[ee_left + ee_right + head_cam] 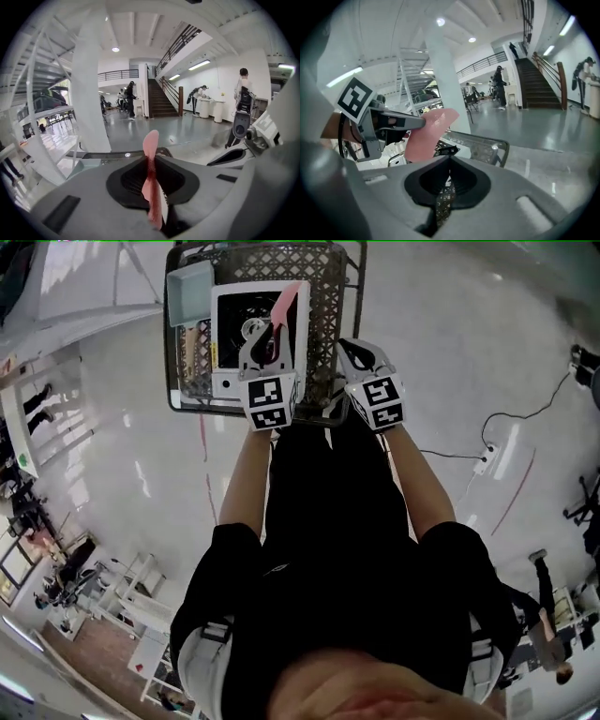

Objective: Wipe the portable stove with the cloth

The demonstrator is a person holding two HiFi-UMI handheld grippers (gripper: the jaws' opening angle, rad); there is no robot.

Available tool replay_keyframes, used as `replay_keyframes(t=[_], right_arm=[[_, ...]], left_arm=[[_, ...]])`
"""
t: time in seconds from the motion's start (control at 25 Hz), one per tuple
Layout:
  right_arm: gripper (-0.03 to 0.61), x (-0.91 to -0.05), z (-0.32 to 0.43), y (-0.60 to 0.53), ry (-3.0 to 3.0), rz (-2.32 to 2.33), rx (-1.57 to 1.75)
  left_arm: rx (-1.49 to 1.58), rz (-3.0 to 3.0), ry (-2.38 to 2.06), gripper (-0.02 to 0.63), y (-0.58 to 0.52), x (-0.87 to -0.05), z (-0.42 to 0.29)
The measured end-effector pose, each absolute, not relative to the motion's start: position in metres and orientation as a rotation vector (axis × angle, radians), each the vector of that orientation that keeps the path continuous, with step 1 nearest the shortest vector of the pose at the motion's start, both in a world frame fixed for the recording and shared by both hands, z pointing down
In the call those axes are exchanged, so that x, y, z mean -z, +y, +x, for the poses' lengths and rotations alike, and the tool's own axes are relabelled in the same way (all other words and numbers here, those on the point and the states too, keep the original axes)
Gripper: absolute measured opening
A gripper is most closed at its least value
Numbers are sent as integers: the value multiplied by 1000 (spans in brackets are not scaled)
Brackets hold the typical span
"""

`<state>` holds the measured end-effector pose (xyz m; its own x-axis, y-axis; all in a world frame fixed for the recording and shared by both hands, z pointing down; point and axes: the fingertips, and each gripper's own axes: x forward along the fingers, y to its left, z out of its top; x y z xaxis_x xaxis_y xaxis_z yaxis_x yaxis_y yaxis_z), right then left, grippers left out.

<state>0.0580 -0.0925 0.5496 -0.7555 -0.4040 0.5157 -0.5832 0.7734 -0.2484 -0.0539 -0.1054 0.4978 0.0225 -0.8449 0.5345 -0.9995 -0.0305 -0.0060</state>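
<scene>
glossy grey hall floor (122, 456); a wire cart (328, 306) at the top centre of the head view holds the white portable stove (242, 315), and wiping looks not yet begun.
the left gripper (269, 338) is clenched on the pink cloth (286, 302), which sticks out past its jaws over the stove; whether it touches the stove cannot be told. the right gripper (354, 354), at the cart's right side, has its jaws pressed together on nothing. the whole wipe seems left to do.

Near side of portable stove (234, 320) behind left gripper (272, 334); lower end of cloth (287, 299) unseen between its jaws
</scene>
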Motion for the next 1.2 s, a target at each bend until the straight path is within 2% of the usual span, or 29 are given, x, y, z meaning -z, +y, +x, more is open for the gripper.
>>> replay_keyframes(t=[0.16, 0.36, 0.64, 0.96, 1.2], right_arm=[[3, -528, 27, -80, -2596, 643, -422], [3, -517, -10, -62, -2664, 506, -468], [3, -473, -55, -10, -2749, 357, -371], [3, -416, -47, 29, -2795, 404, -210], [3, -385, -13, 73, -2810, 445, -122]], left_arm=[[-440, 1877, -2001, 47, -65, -471, -80], [-380, 1776, -2138, 48, -25, -454, -102], [-310, 1609, -2262, 48, 43, -433, -128], [-117, 1540, -2368, 48, 91, -390, -114], [-36, 1475, -2442, 47, 154, -361, -96]])
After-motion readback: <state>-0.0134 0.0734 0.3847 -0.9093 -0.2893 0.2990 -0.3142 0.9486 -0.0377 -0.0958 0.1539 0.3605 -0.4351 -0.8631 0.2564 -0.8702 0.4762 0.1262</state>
